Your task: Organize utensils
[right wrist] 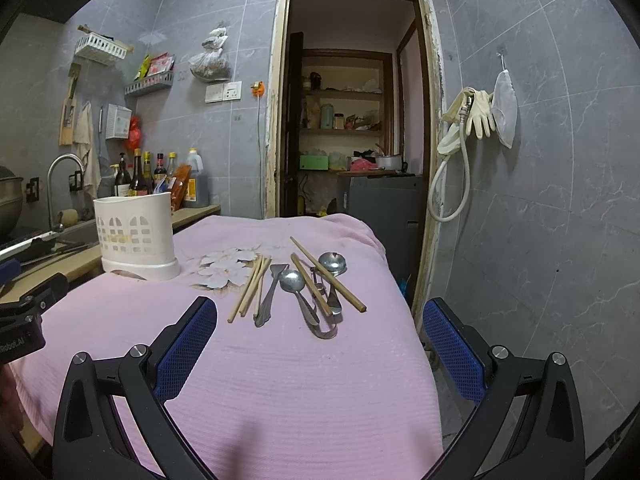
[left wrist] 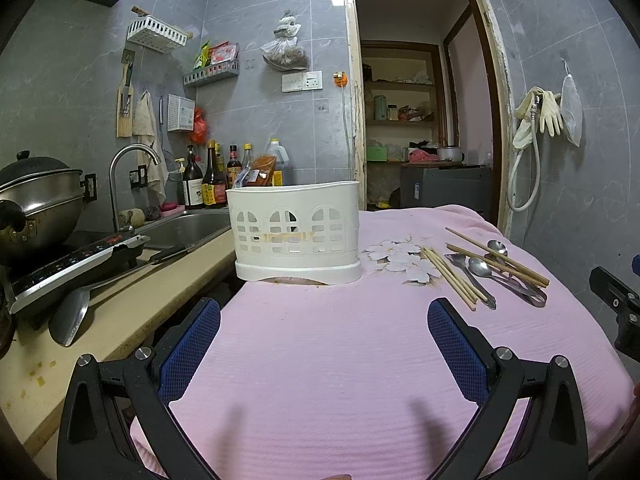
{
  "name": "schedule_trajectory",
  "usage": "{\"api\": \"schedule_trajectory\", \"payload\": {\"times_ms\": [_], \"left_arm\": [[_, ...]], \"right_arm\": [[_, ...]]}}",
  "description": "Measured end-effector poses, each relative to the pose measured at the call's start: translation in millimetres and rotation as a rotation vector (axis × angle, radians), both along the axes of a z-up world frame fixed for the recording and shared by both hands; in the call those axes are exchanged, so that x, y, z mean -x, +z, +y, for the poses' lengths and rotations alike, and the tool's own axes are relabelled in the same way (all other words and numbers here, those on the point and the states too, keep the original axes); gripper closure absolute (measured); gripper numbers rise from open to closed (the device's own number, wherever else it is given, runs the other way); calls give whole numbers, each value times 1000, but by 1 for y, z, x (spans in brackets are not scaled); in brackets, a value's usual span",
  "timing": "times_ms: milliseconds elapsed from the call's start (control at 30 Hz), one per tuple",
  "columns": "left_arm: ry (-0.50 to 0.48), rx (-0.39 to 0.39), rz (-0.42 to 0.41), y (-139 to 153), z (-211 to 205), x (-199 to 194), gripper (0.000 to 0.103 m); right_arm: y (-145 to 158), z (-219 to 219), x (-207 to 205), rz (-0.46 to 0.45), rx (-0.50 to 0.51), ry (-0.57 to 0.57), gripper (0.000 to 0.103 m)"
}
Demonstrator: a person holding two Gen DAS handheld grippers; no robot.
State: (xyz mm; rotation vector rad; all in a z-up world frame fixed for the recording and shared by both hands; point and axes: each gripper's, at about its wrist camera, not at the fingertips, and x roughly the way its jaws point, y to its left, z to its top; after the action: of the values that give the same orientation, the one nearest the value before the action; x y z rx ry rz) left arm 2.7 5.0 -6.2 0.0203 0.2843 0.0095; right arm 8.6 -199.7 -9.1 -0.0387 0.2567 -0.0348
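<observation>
A white slotted utensil holder [left wrist: 296, 232] [right wrist: 136, 236] stands at the far left of the pink cloth [left wrist: 340, 360] [right wrist: 300, 380]. To its right lie wooden chopsticks [left wrist: 450, 278] [right wrist: 250, 290], a second crossed pair [right wrist: 328, 276], two metal spoons [left wrist: 480, 267] [right wrist: 293, 281] and other steel utensils [right wrist: 272, 292]. My left gripper [left wrist: 324, 332] hovers open over the cloth, short of the holder. In its own view, my right gripper [right wrist: 320, 328] hangs open just before the utensil pile. Neither holds anything. The right gripper's body [left wrist: 616, 304] shows at the left view's right edge.
Left of the cloth runs a counter with a sink [left wrist: 184, 228], a tap [left wrist: 128, 168], sauce bottles [left wrist: 212, 180], a lidded pot [left wrist: 36, 196] on a cooktop [left wrist: 72, 260], and a spatula [left wrist: 72, 316]. An open doorway [right wrist: 348, 120] is behind. The cloth drops off at the right.
</observation>
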Motion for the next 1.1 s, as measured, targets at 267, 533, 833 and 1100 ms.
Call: {"api": "schedule_trajectory", "payload": {"times_ms": [267, 533, 833, 1100], "left_arm": [[-4, -7, 5, 1, -1, 0, 1], [-4, -7, 5, 0, -1, 0, 1], [-2, -12, 4, 0, -2, 0, 1], [-6, -14, 9, -2, -5, -1, 1]], "right_arm": [[0, 0, 0, 2, -1, 0, 0], [-2, 1, -1, 6, -2, 1, 0], [-2, 1, -1, 7, -3, 2, 0], [-5, 2, -2, 11, -3, 3, 0]]}}
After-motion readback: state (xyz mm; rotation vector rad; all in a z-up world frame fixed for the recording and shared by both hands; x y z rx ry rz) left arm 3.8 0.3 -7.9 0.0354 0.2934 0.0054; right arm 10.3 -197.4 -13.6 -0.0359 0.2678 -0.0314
